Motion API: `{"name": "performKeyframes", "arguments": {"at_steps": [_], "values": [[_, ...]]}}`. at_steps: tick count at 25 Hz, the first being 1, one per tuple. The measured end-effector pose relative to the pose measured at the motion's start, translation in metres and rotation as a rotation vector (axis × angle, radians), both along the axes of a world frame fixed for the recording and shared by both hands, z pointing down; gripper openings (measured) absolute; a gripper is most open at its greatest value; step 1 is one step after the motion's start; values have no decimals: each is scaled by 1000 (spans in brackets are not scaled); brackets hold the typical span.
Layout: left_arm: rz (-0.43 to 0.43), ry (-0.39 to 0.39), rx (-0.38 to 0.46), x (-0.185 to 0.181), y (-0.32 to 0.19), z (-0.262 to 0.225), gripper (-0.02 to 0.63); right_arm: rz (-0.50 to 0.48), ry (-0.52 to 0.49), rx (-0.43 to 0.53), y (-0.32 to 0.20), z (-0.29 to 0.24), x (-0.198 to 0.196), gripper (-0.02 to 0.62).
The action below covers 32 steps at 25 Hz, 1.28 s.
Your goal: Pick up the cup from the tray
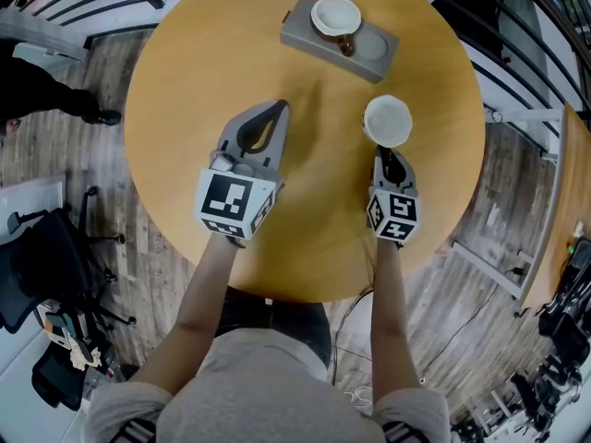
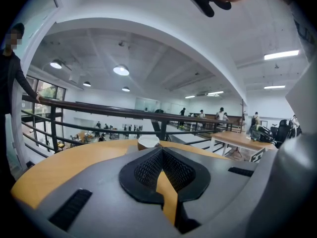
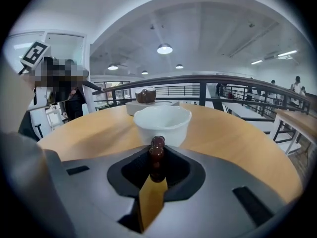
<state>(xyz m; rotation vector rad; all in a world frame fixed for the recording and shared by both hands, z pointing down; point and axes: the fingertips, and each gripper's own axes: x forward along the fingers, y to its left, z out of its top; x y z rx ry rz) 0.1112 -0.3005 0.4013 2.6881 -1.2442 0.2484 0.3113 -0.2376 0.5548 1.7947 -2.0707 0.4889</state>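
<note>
My right gripper (image 1: 389, 157) (image 3: 157, 158) is shut on the brown handle (image 3: 157, 151) of a white cup (image 1: 387, 121) (image 3: 162, 122). That cup is upright over the round wooden table (image 1: 203, 72), nearer to me than the grey tray (image 1: 300, 26) (image 3: 130, 106); whether it touches the tabletop is hidden. A second white cup (image 1: 335, 16) (image 2: 148, 142) stands in the tray's left place, beside an empty right recess (image 1: 373, 44). At centre left my left gripper (image 1: 274, 112) (image 2: 161, 153) is shut on nothing, well short of the tray.
The table's far rim runs close behind the tray, with a dark railing (image 2: 99, 112) (image 3: 198, 81) beyond it. A person (image 2: 12, 78) stands at the rail on the left. An office chair (image 1: 37, 266) is on the floor at lower left.
</note>
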Motion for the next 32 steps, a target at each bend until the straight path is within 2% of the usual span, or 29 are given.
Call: {"name": "performKeyframes", "arguments": {"at_steps": [4,5,6,10,13,16,19,23,27,32], "values": [[-1,8,1,-1,3,-2,6,16,-26,-10,1,0,-1,45],[-2,9,1,-2,4,-2,6,16,-37,-13,1,0,-3,82],[-4,11,2,-3,4,-3,6,18,-50,-16,1,0,-4,155],[-8,21,5,-6,5,-6,6,60,-50,6,2,-7,1,184],[-13,35,10,-10,5,-11,6,86,-35,56,3,-28,5,190],[-23,46,16,-16,6,-16,6,97,-30,157,1,-69,2,192],[-32,54,22,-22,3,-21,6,67,-60,248,-15,-111,-11,190],[-49,72,27,-32,-1,-28,6,20,-102,318,-43,-149,-34,192],[-71,92,58,-46,-4,-40,6,-6,-161,333,-70,-165,-59,190],[-90,69,89,-62,-7,-49,6,-36,-179,258,-108,-154,-79,192]]}}
